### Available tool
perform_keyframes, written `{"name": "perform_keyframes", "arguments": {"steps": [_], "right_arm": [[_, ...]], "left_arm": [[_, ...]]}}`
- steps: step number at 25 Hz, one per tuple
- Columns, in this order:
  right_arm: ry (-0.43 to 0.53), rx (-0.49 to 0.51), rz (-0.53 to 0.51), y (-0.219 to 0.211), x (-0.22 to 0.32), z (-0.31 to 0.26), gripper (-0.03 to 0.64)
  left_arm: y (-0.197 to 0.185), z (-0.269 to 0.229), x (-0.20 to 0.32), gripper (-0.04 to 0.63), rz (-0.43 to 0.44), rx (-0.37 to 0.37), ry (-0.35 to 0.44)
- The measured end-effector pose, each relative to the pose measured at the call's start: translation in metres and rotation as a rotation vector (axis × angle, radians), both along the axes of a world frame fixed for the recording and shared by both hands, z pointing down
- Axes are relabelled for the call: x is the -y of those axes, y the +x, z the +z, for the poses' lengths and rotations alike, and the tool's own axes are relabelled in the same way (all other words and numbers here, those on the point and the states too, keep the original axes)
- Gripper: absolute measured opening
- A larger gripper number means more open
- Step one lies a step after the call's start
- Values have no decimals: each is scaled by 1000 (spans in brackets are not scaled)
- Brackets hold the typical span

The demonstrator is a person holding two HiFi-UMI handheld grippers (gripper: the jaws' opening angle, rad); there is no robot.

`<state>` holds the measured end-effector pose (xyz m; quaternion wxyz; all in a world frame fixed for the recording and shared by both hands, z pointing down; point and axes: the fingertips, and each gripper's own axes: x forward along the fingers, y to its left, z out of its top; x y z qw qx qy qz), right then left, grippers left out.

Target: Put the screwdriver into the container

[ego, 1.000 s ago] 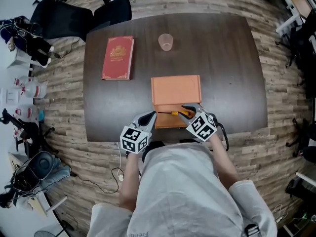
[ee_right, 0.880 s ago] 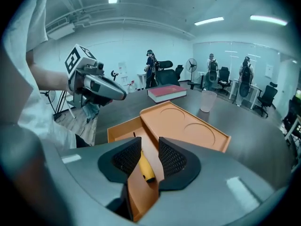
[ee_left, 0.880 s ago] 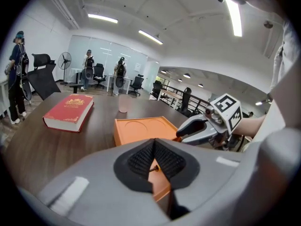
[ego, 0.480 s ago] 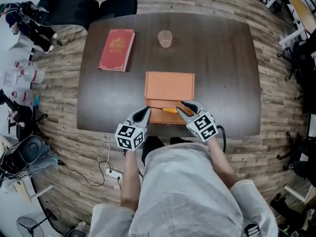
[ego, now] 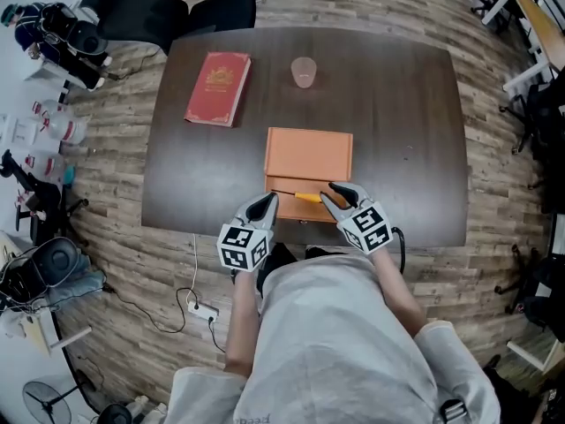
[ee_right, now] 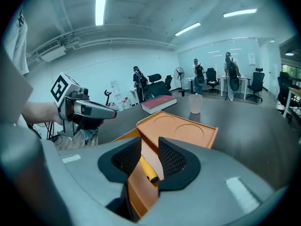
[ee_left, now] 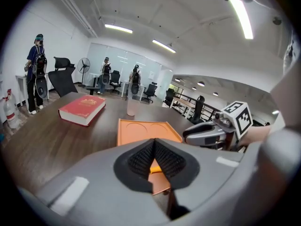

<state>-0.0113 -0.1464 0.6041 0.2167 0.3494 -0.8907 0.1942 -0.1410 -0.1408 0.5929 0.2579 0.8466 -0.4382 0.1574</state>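
Note:
An orange container [ego: 309, 153] sits on the dark table [ego: 397, 104], and its drawer is pulled out toward me. In that drawer lies the yellow-handled screwdriver [ego: 308, 198]. My right gripper [ego: 332, 196] hovers at the handle's right end with its jaws apart. In the right gripper view the screwdriver [ee_right: 146, 169] shows in the gap of the right gripper [ee_right: 149, 154], thinner than the gap. My left gripper [ego: 265, 207] is at the drawer's left front corner. Its tips meet in the left gripper view [ee_left: 154, 145], with nothing between them.
A red book [ego: 217, 76] lies at the far left of the table. A clear cup [ego: 304, 71] stands behind the container. Office chairs [ego: 229, 11] are beyond the far edge. Bags and cables lie on the floor at the left. People stand in the background.
The head view has shifted a little. Both grippers stay at the drawer, and the screwdriver still lies in it.

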Motion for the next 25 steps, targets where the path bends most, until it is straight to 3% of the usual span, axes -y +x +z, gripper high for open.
{"name": "perform_keyframes", "arguments": {"steps": [10,25], "right_arm": [[-6,1,-10,7,-12,6,104],[-14,26,8,7,-16,6,17]], "left_arm": [[-2,9,-14,54,-48,-17,-10],[2,3,-19,54,-9,5,-5]]}}
